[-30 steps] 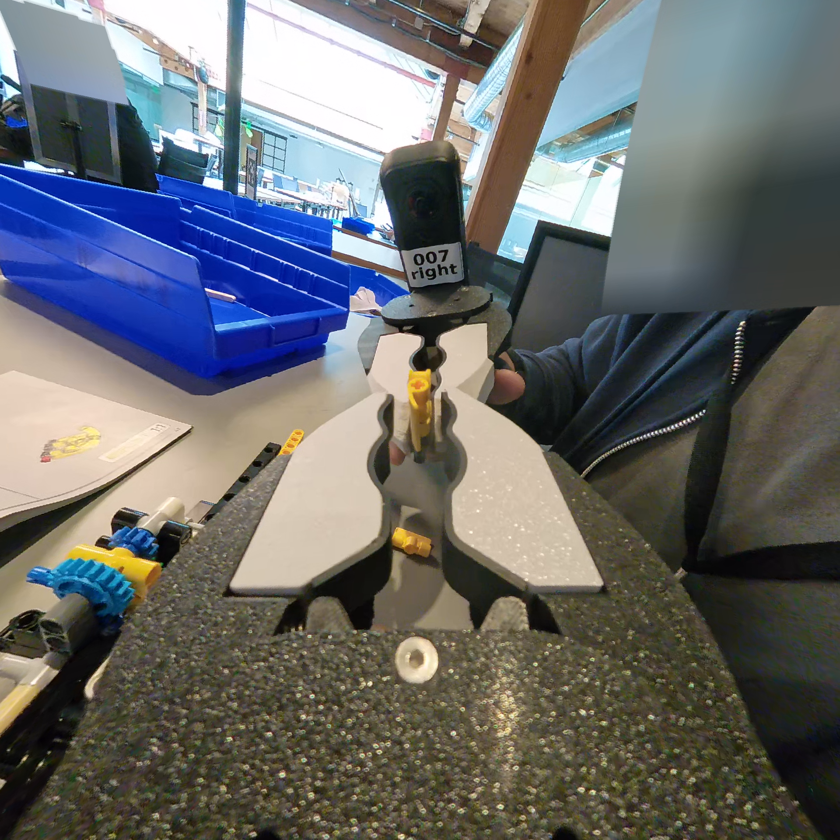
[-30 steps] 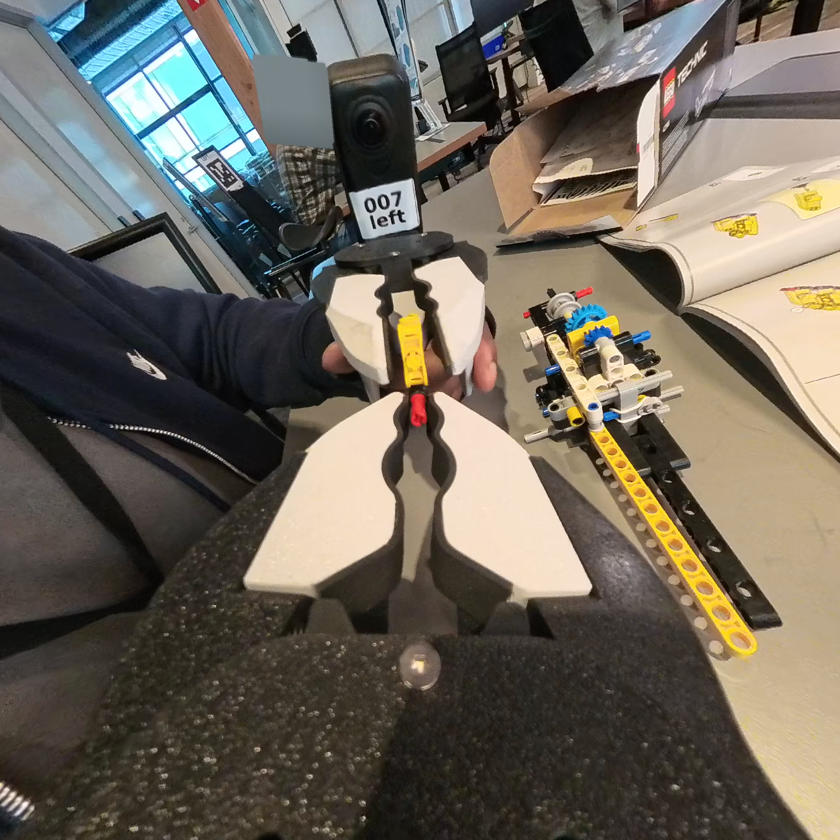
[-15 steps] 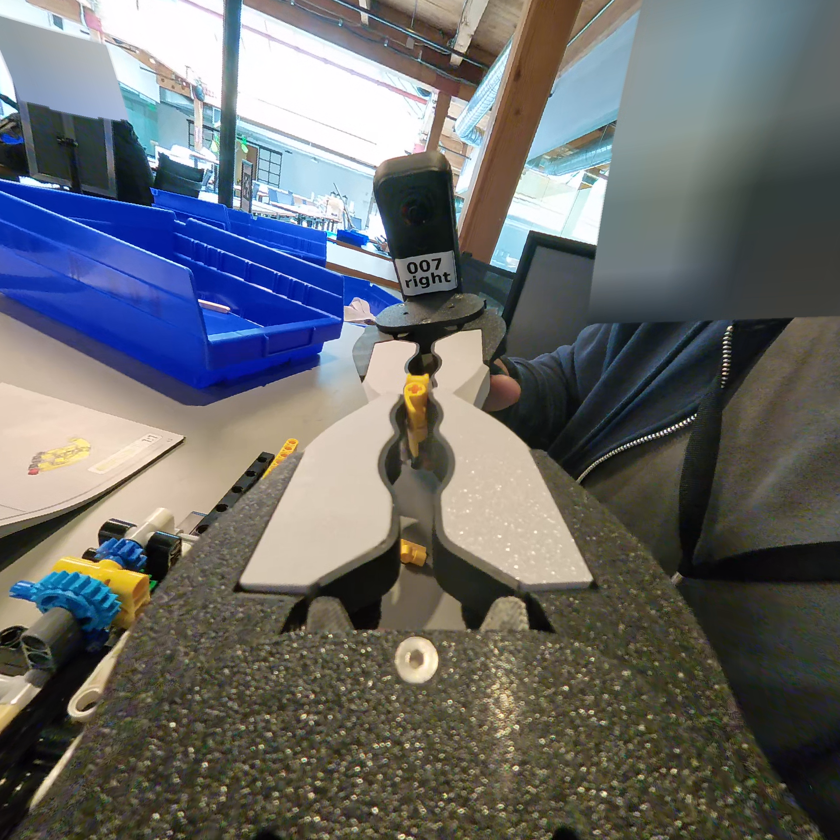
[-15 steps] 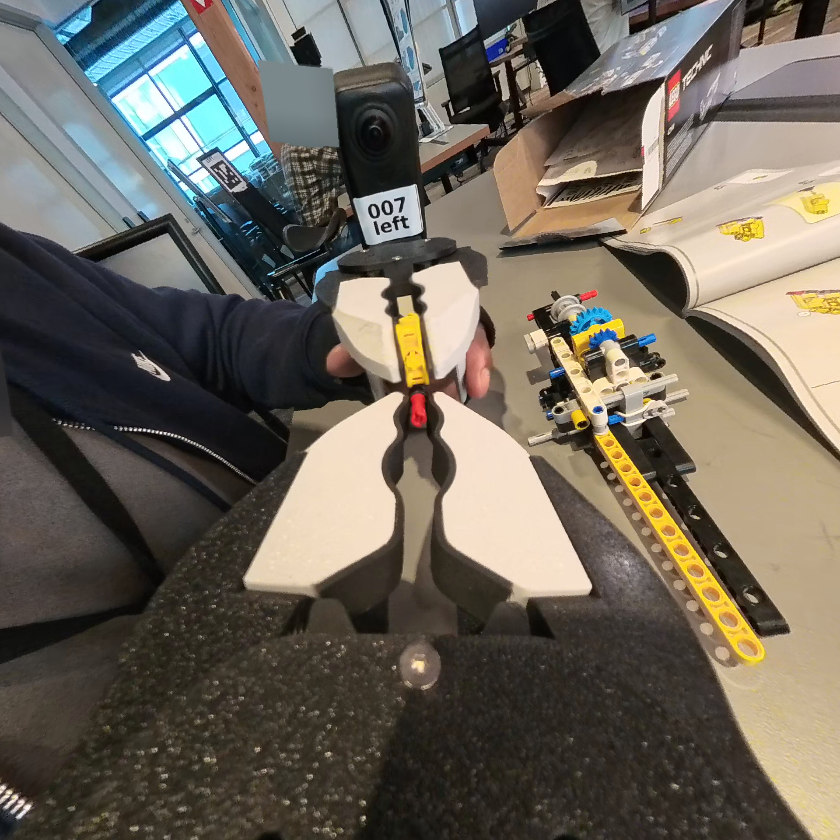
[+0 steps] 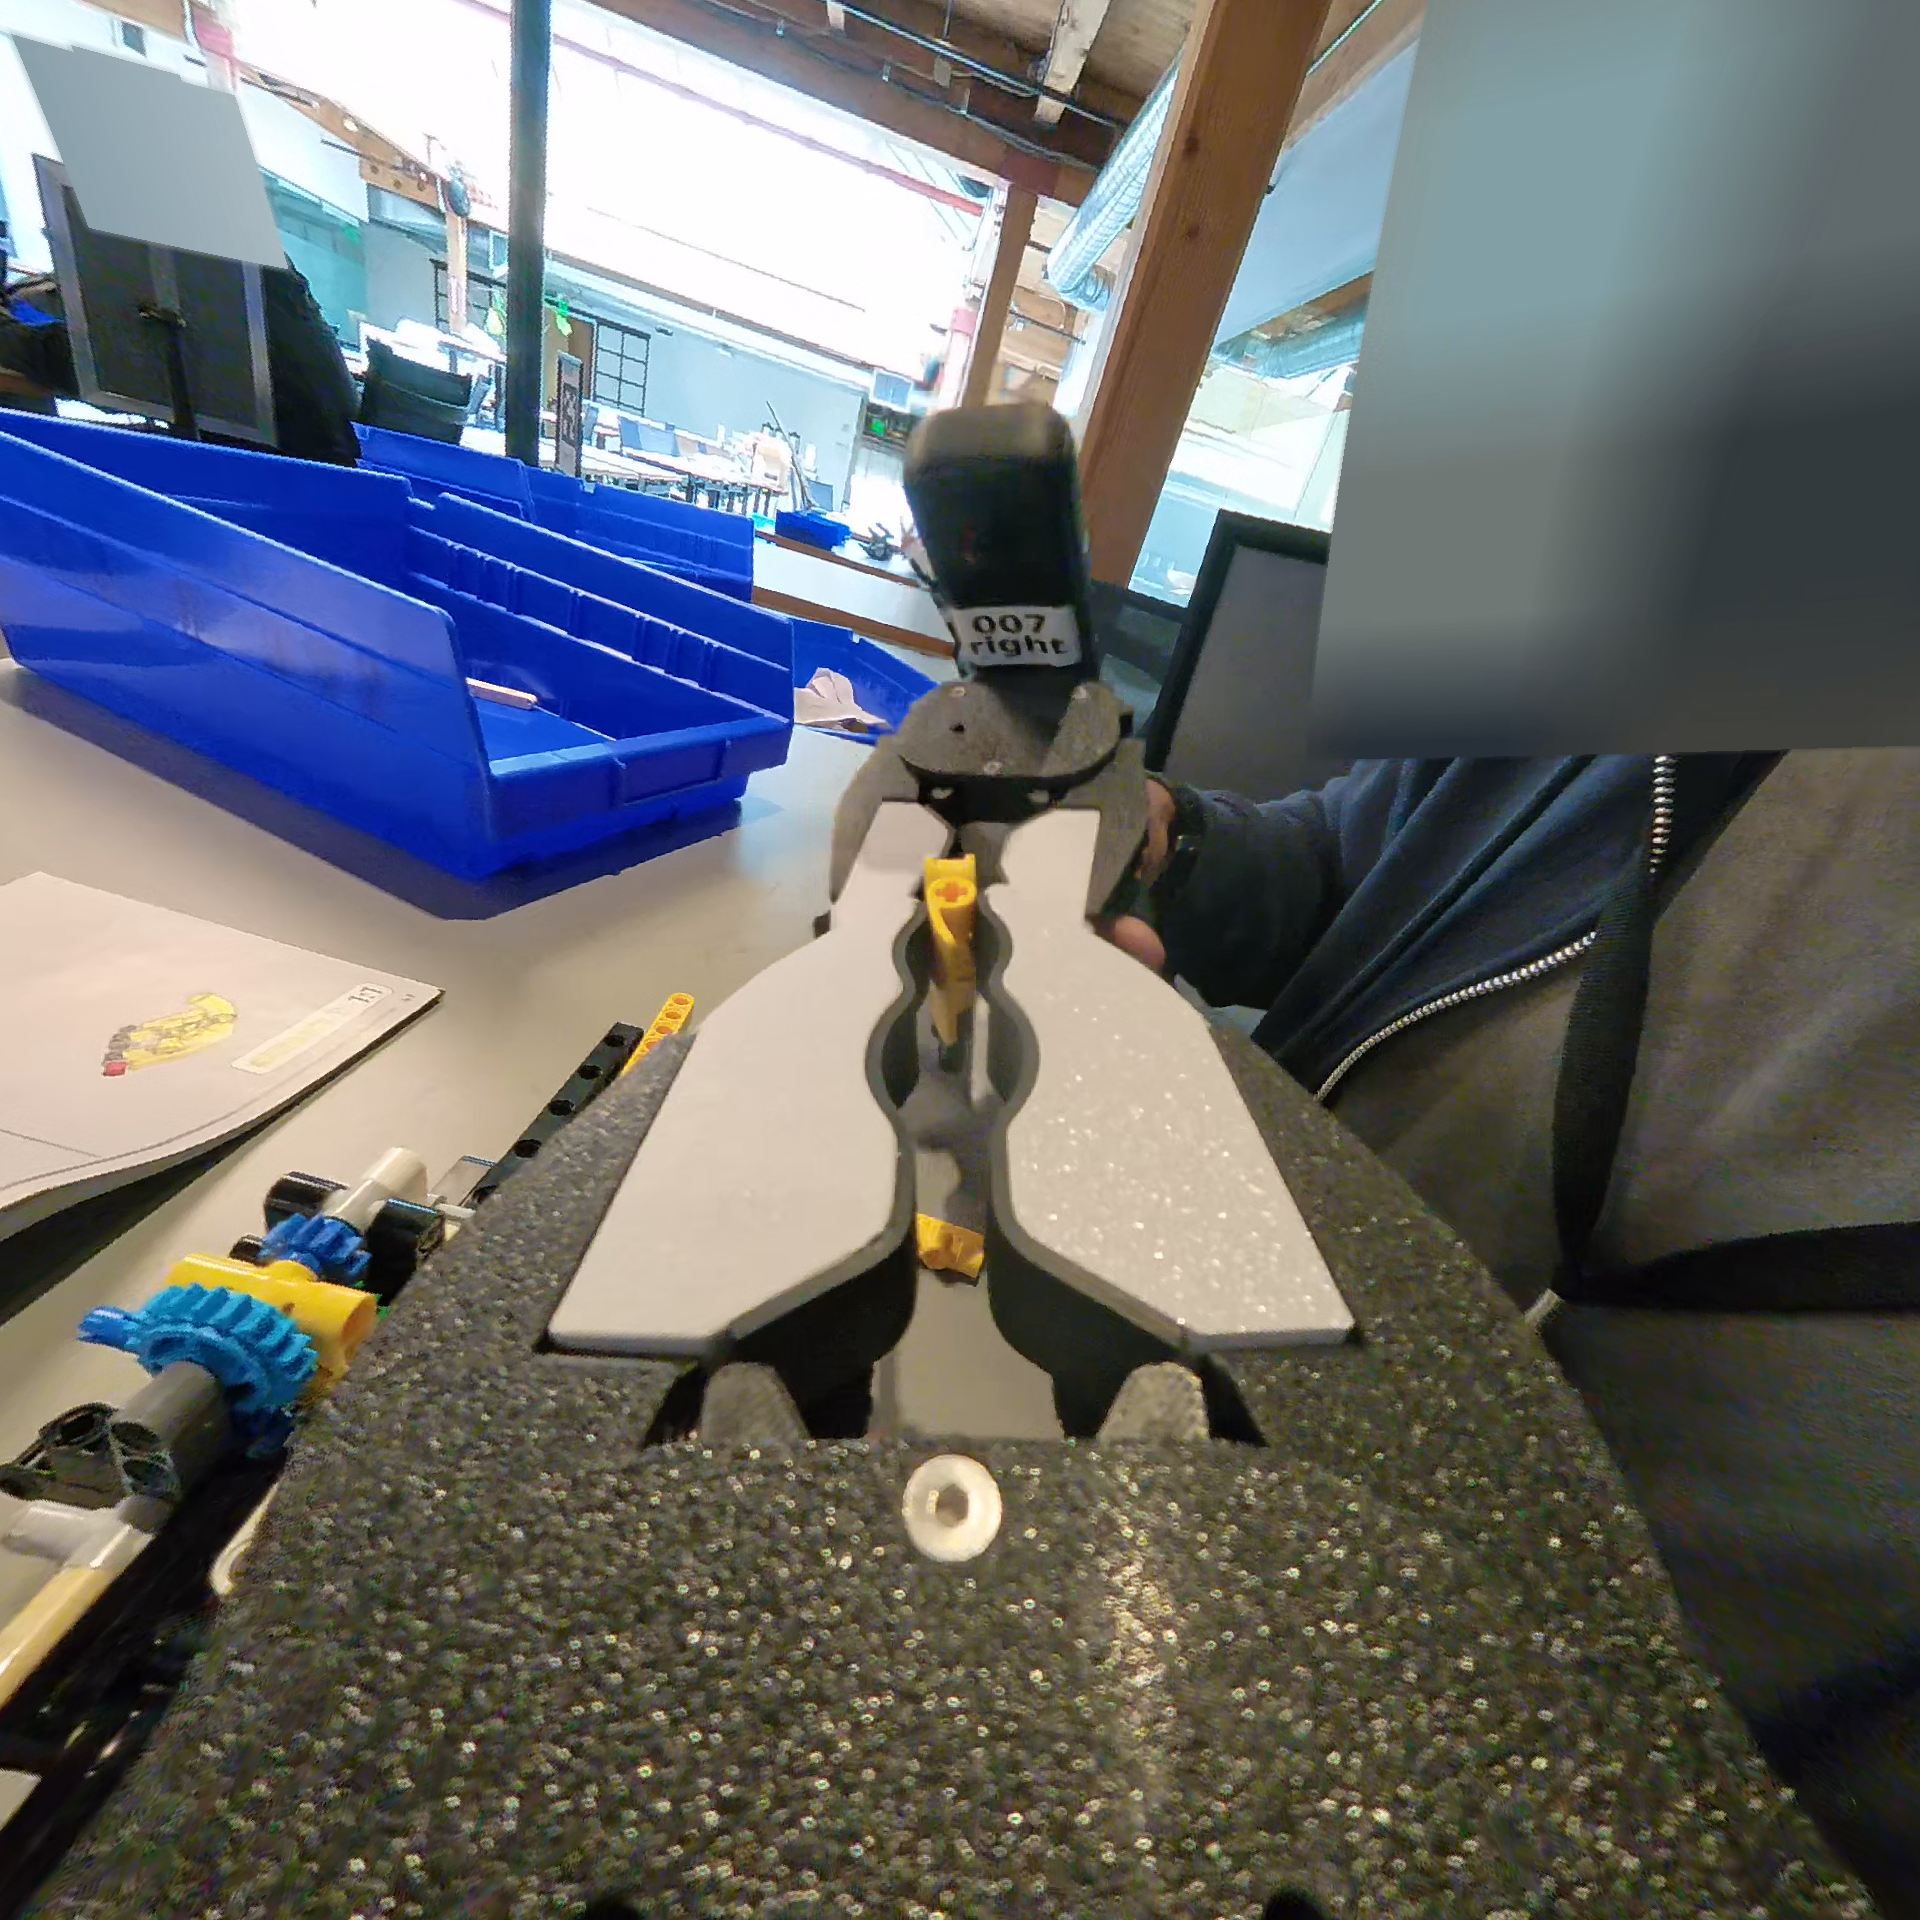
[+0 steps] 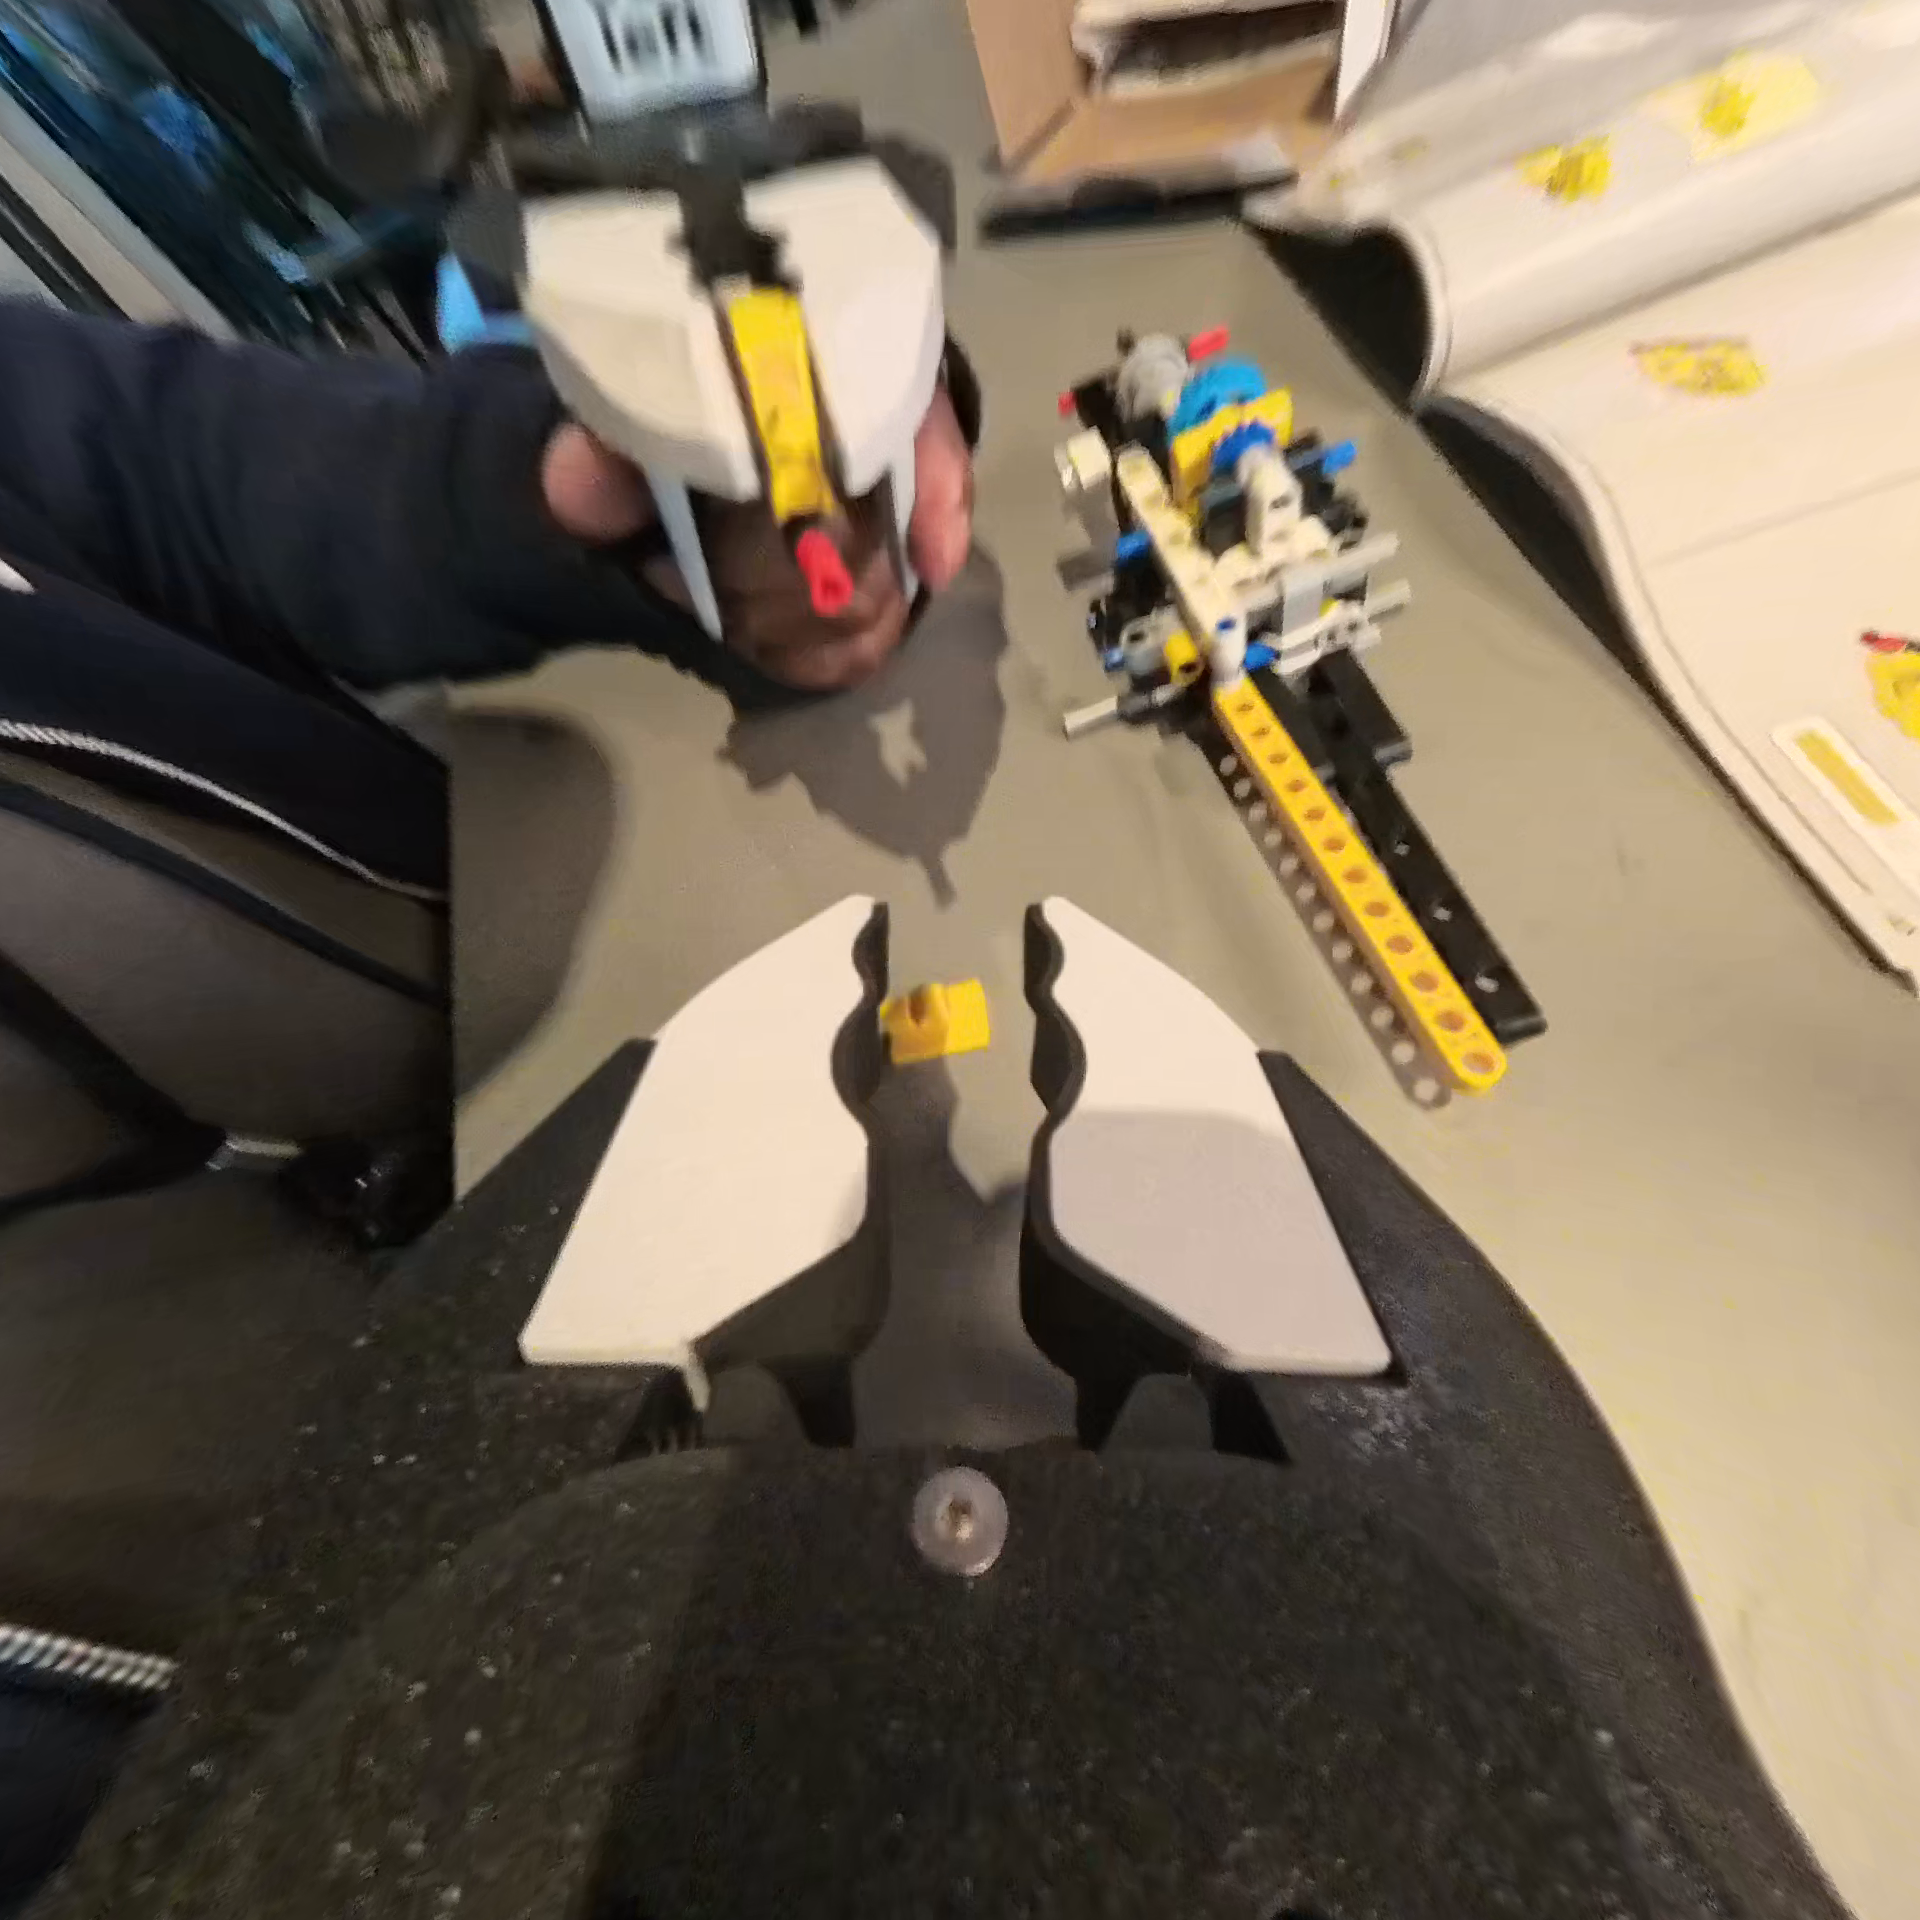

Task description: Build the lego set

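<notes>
My left gripper (image 5: 951, 914) is shut on a yellow lego piece (image 5: 951, 935) and holds it above the table. In the right wrist view the left gripper (image 6: 779, 499) shows this yellow piece (image 6: 779, 405) with a red pin (image 6: 826, 577) sticking out of its near end. My right gripper (image 6: 956, 935) is open, low over the table, and apart from the left one. A small yellow piece (image 6: 933, 1023) lies on the table between its fingers; it also shows in the left wrist view (image 5: 948, 1247). The partly built lego model (image 6: 1247, 540) with a long yellow beam (image 6: 1361, 883) lies to the right.
Blue bins (image 5: 416, 665) stand at the back left. An instruction booklet (image 5: 156, 1039) lies beside the model (image 5: 239, 1340); it also shows open in the right wrist view (image 6: 1714, 468). A cardboard box (image 6: 1143, 104) stands behind. A person in a dark jacket (image 5: 1455, 935) sits close by. Spacing between my two grippers at the tips: around 7 centimeters.
My right gripper has opened, come off the red pin and drawn back and down over the small yellow piece on the table. My left gripper still holds the yellow piece.
</notes>
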Motion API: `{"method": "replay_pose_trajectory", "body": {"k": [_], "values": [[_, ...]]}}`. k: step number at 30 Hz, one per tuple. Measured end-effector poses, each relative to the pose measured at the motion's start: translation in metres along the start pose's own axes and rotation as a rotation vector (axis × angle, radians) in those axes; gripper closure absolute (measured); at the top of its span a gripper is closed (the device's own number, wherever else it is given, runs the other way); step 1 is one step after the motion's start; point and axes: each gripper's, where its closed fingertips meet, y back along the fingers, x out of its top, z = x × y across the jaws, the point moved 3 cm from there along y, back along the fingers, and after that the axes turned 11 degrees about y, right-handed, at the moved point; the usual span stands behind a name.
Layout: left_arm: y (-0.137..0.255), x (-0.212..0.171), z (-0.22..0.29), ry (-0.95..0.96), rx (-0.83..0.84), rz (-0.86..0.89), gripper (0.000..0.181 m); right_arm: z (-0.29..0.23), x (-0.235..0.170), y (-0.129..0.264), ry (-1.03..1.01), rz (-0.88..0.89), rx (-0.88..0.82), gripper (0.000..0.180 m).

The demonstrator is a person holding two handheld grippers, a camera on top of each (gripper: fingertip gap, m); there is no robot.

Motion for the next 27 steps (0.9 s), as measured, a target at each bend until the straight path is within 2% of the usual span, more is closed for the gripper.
{"method": "replay_pose_trajectory", "body": {"k": [6,17,27], "values": [[-0.002,-0.004,0.001,-0.020,0.010,-0.029,0.173,-0.011,-0.027,-0.021,0.168,-0.234,-0.079,0.147],[0.000,-0.003,0.002,-0.030,0.016,-0.038,0.173,-0.010,-0.028,-0.025,0.226,-0.274,-0.121,0.147],[0.000,-0.005,0.003,-0.035,0.015,-0.049,0.173,-0.010,-0.026,-0.024,0.194,-0.260,-0.116,0.148]]}}
